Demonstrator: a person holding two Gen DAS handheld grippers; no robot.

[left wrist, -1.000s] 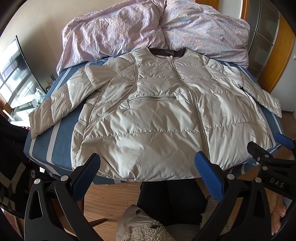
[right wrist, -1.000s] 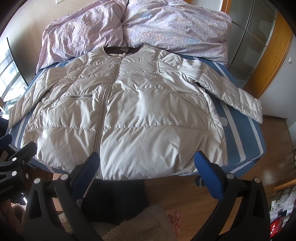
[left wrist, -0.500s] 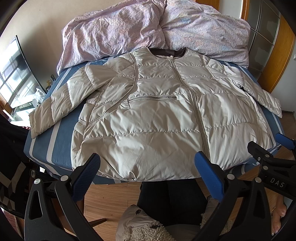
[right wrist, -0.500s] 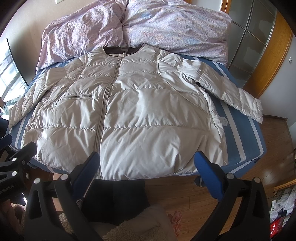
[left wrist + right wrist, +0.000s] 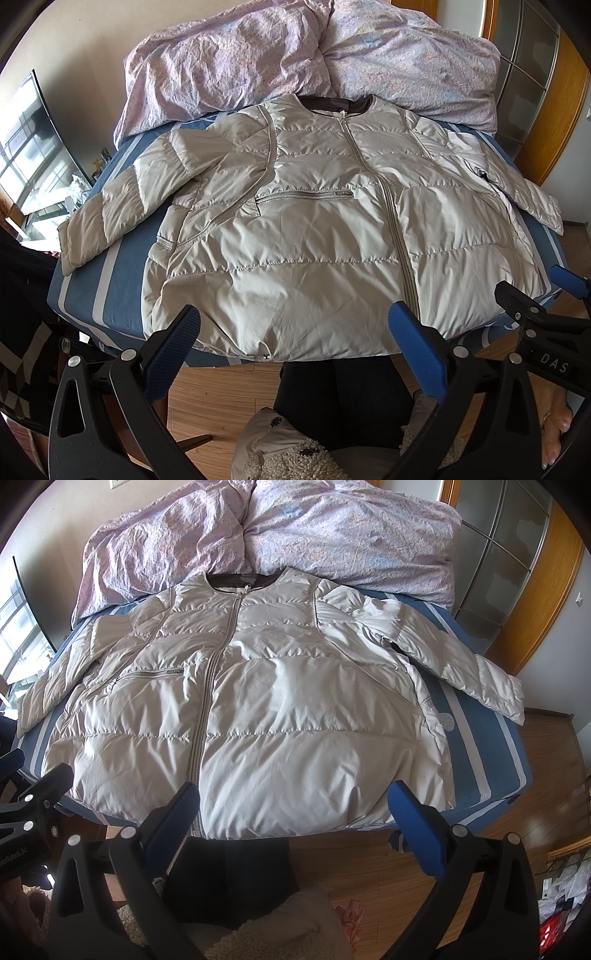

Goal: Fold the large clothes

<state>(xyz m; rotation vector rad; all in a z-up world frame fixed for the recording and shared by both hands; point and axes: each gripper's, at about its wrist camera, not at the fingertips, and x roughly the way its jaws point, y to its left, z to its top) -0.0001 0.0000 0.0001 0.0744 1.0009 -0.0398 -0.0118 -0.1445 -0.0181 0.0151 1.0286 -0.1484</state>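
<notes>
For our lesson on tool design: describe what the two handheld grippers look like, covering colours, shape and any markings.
Both the left gripper and the right gripper have black, clamp-like frames with triangular cut-outs and silver rivets. Each carries two fingers with blue textured pads. White lettering reading "DAS" marks the right gripper's body in the left wrist view.

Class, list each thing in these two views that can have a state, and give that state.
jacket: spread flat, unfolded, zipped shut
chest pocket: zipped shut
sleeves: stretched outward
duvet: crumpled at the bed's head
left claw: open, empty
right claw: open, empty
</notes>
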